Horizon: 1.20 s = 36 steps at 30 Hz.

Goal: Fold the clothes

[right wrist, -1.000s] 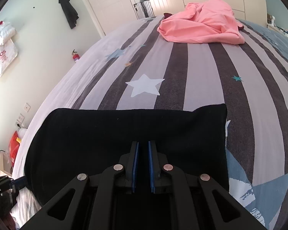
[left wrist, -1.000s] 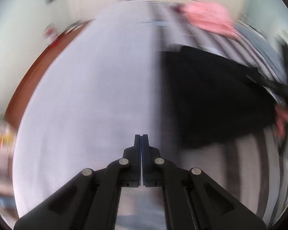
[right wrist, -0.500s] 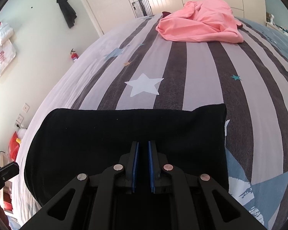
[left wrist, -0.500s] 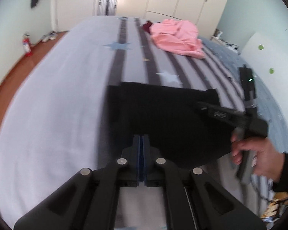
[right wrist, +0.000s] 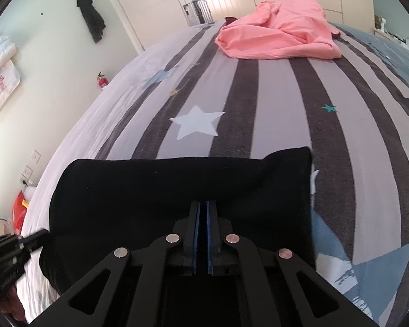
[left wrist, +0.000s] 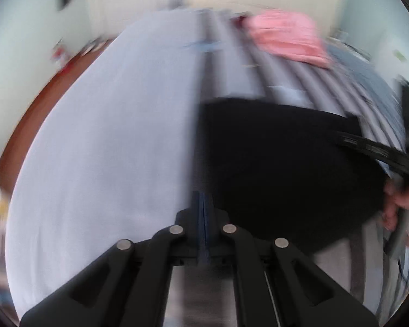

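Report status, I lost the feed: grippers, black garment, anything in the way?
Left gripper shut, empty. Right gripper just closed over black garment; grip unclear. Pink garment far up bed, clear.

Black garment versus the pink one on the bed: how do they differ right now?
The flat black fabric garment lies spread with straight edges, seemingly folded; the crumpled pink fabric garment sits in a loose heap. The black one is close, under the right tool, whose jaws have just been closing, nothing visibly pinched; the pink one lies at the far end, untouched. Both rest on the grey striped star-print bedspread.
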Motion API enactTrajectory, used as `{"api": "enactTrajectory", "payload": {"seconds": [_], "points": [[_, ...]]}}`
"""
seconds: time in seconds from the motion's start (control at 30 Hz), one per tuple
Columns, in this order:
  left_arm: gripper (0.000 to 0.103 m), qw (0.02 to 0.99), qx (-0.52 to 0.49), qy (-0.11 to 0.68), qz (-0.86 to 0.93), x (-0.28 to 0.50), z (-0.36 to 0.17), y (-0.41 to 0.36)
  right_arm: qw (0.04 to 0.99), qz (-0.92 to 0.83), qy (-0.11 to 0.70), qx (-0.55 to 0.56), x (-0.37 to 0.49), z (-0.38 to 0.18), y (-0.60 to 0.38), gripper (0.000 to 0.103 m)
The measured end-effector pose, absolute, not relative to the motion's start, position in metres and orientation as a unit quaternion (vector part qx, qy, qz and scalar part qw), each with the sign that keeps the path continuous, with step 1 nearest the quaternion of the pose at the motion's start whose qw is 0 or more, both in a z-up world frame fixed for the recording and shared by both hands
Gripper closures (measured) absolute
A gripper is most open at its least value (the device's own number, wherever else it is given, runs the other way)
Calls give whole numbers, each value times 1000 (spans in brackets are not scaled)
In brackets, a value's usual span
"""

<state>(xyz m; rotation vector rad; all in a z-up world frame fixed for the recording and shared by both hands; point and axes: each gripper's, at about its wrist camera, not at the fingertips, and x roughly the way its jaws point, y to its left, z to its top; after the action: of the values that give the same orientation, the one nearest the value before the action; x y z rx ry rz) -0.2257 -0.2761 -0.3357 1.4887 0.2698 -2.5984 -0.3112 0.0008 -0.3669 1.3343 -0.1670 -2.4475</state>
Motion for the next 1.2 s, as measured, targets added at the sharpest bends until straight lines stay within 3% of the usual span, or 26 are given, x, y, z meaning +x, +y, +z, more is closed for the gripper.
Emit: {"api": "enactTrajectory", "payload": {"seconds": [0.17, 0.4, 0.67, 0.9, 1.2], "points": [[101, 60, 461, 89, -881, -227, -309, -282, 158, -866, -47, 472, -315, -359, 3, 100], [95, 5, 431, 81, -899, -291, -291, -235, 178, -878, -16, 445, -322, -336, -19, 89], [90, 29, 471, 66, -879, -341, -344, -234, 169, -871, -31, 460, -340, -358, -17, 89], [90, 38, 455, 60, -887, -346, -355, -235, 158, -871, -94, 456, -354, -376, 4, 92], [89, 36, 432, 100, -896, -315, -325, -255, 149, -881, -21, 448, -317, -355, 16, 93]]}}
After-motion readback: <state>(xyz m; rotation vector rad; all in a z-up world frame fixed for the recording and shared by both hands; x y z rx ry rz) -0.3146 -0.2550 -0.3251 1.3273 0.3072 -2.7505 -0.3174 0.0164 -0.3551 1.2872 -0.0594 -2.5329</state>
